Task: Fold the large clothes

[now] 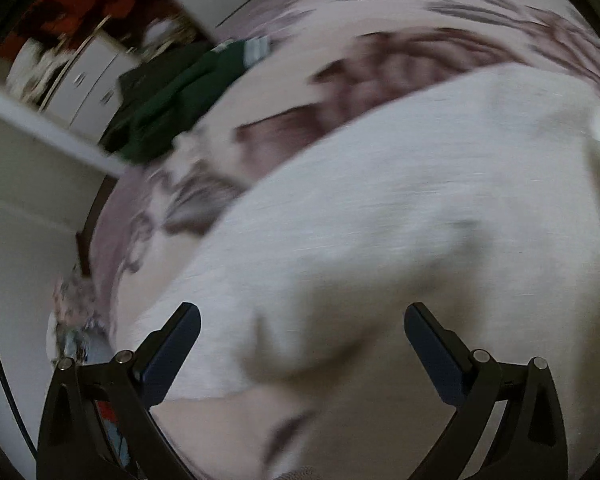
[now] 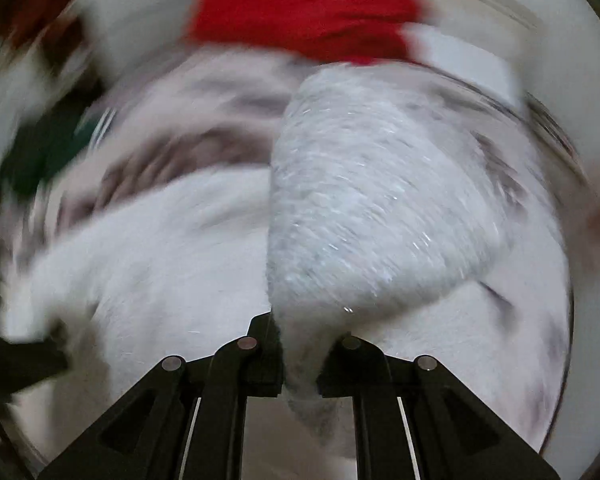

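While left claw [image 1: 300, 336] gapes wide over white garment [image 1: 400, 208], right claw [image 2: 300, 356] pinches its fabric.

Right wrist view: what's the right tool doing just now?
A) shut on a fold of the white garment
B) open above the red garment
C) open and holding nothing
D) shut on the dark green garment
A: the right tool has its jaws closed together, with a bunched fold of the white garment pinched between them and rising away from them.
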`<state>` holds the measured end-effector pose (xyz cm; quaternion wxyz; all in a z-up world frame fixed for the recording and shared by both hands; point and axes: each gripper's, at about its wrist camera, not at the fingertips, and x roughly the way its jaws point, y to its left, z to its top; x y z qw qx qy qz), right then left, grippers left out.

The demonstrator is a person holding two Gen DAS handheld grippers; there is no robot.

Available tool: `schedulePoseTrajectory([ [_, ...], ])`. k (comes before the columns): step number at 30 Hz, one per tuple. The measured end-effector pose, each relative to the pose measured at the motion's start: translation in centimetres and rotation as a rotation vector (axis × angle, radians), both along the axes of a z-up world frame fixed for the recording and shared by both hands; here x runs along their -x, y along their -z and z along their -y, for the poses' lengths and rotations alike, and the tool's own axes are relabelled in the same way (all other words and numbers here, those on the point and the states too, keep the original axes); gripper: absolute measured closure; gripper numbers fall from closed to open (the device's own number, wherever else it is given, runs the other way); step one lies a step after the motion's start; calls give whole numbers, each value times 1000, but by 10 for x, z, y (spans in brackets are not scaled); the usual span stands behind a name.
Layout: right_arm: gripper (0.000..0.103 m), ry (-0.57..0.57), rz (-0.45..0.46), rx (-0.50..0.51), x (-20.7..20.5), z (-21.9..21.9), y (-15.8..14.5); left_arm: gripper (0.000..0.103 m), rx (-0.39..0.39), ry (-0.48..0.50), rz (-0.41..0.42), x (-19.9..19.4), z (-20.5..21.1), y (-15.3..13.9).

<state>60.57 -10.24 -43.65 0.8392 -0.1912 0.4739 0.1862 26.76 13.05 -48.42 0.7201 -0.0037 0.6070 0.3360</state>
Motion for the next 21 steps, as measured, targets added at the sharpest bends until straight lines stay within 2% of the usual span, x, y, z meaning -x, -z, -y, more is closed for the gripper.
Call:
schedulePoseTrajectory([
  [2, 92, -142, -75, 106, 5, -70, 55, 0, -15, -32, -13, 15, -25, 4],
  [3, 92, -188, -109, 145, 10, -91, 77, 0, -24, -42, -20, 21, -32, 6],
  [4, 92, -207, -140, 176, 18, -100, 94, 0, -30, -49, -28, 27, -43, 9],
  [5, 86, -206, -194, 202, 19, -109, 114, 0, -31, -59, -34, 32, -51, 13],
  [6, 84, -180, -234, 199, 18, -111, 125, 0, -28, -69, -36, 37, -60, 15],
  [7, 79, -139, -264, 164, 20, -106, 126, 0, -22, -81, -36, 41, -65, 16],
  [9, 55, -46, -341, 7, 19, -86, 113, 0, -8, -100, -32, 46, -73, 20],
  [10, 39, 13, -381, -70, 21, -67, 103, 0, -1, -104, -29, 46, -74, 20],
  [12, 36, 150, -423, -226, 29, -17, 77, 0, 16, -104, -19, 45, -70, 20],
  [14, 36, 316, -418, -297, 44, 41, 56, 0, 33, -96, -8, 40, -63, 18],
  [16, 36, 460, -411, -263, 63, 91, 52, 0, 47, -80, 3, 34, -52, 15],
  [17, 36, 539, -417, -190, 78, 121, 59, 0, 51, -69, 9, 30, -46, 14],
  [19, 36, 605, -470, -92, 98, 156, 83, 0, 55, -46, 20, 23, -35, 12],
  [21, 36, 620, -528, -57, 111, 175, 110, 0, 54, -18, 26, 15, -24, 12],
])
